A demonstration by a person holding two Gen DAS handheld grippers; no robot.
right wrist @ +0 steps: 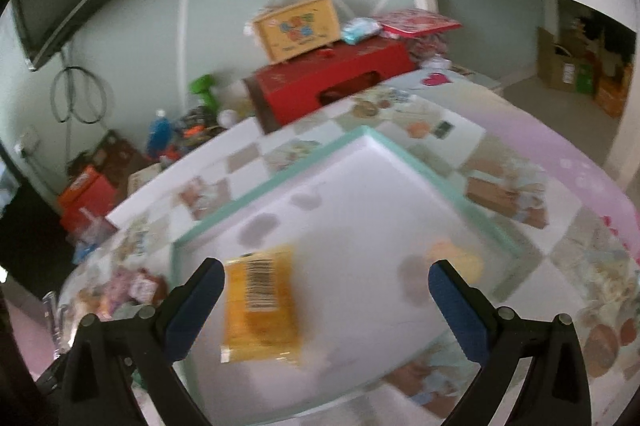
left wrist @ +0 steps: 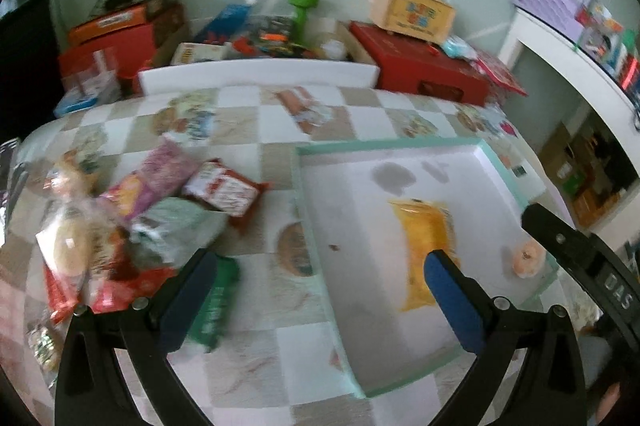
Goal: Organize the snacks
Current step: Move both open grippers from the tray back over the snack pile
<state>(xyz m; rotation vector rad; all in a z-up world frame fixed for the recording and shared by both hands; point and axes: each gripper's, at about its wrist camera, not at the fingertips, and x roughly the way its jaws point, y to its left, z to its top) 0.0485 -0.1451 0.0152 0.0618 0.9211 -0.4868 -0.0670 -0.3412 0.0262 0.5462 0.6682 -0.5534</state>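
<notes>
Left tongs (left wrist: 316, 290) are spread wide with nothing in them, hanging over the checkered surface (left wrist: 248, 370) right at the tray's (left wrist: 316, 226) mint edge. Right tongs (right wrist: 326, 302) are gaping and empty too, over the tray. A yellow snack packet (right wrist: 260, 310) lies flat inside the tray, a small round snack (left wrist: 527, 258) near it. The snack pile (left wrist: 132, 218) sits left of the tray, pretty blurry.

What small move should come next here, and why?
Probably swing the open, empty left gripper left toward the heap of snack packets on the checked tablecloth. The shallow white tray with a mint-green rim holds only a yellow packet and a small round pastry; the right gripper hangs open above it.
</notes>
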